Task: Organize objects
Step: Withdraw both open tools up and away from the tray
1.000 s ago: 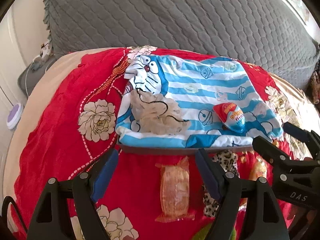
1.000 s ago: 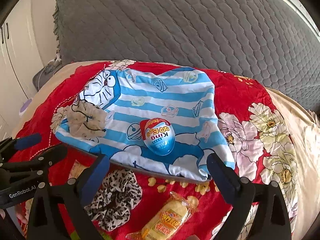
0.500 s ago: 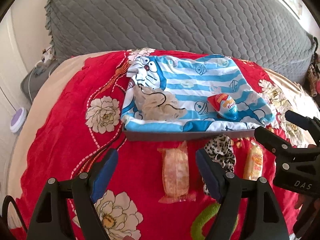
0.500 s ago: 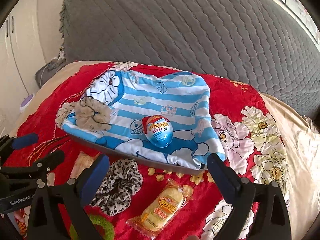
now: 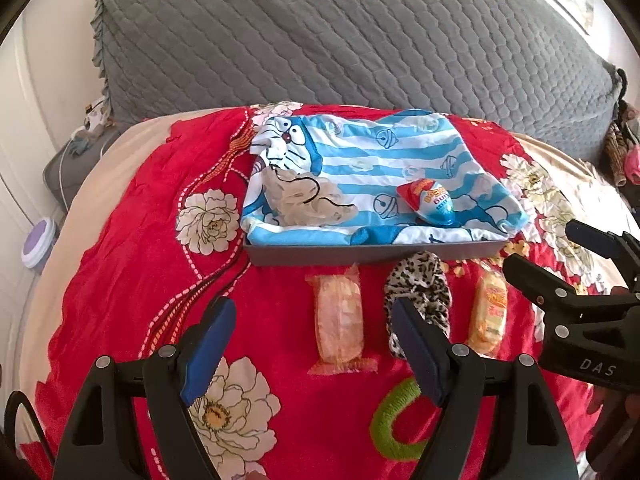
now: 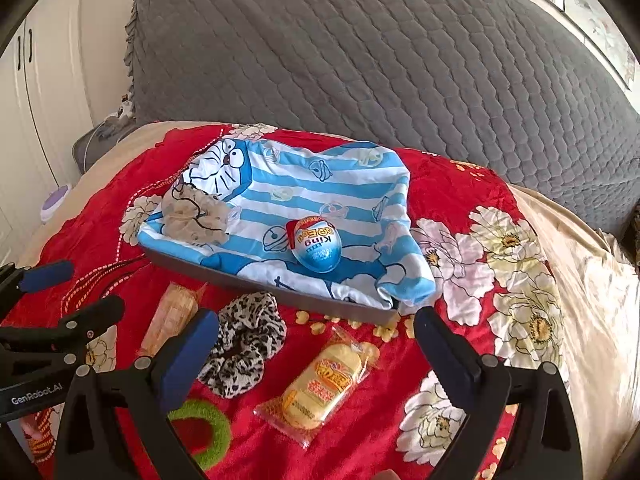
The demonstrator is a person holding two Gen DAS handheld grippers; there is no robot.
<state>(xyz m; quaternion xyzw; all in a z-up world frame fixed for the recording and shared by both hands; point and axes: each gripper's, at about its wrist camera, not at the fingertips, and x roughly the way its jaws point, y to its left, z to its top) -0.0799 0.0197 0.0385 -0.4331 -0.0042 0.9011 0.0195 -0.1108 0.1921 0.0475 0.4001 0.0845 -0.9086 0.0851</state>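
A shallow grey box (image 5: 360,250) (image 6: 256,284) lined with a blue striped cartoon cloth (image 5: 360,160) (image 6: 320,188) sits on a red floral bedspread. On the cloth lie a beige scrunchie (image 5: 308,200) (image 6: 196,216) and a blue-and-red egg toy (image 5: 434,200) (image 6: 316,242). In front of the box lie a clear-wrapped cake (image 5: 340,320) (image 6: 172,312), a leopard scrunchie (image 5: 420,296) (image 6: 244,344), a yellow wrapped cake (image 5: 490,316) (image 6: 324,388) and a green hair ring (image 5: 394,420) (image 6: 204,430). My left gripper (image 5: 312,344) is open and empty over the near bedspread. My right gripper (image 6: 316,344) is open and empty above the yellow cake.
A grey quilted headboard (image 5: 340,40) (image 6: 360,60) rises behind the bed. The red floral bedspread (image 5: 120,280) (image 6: 460,200) covers the bed; beige sheet shows at both sides. A round purple-and-white device (image 5: 36,248) sits on the floor at the left. White cupboards (image 6: 32,80) stand left.
Both grippers have pulled back and up from the box. The wrapped cakes, leopard scrunchie and green ring have come fully into view. Nothing on the bed has moved.
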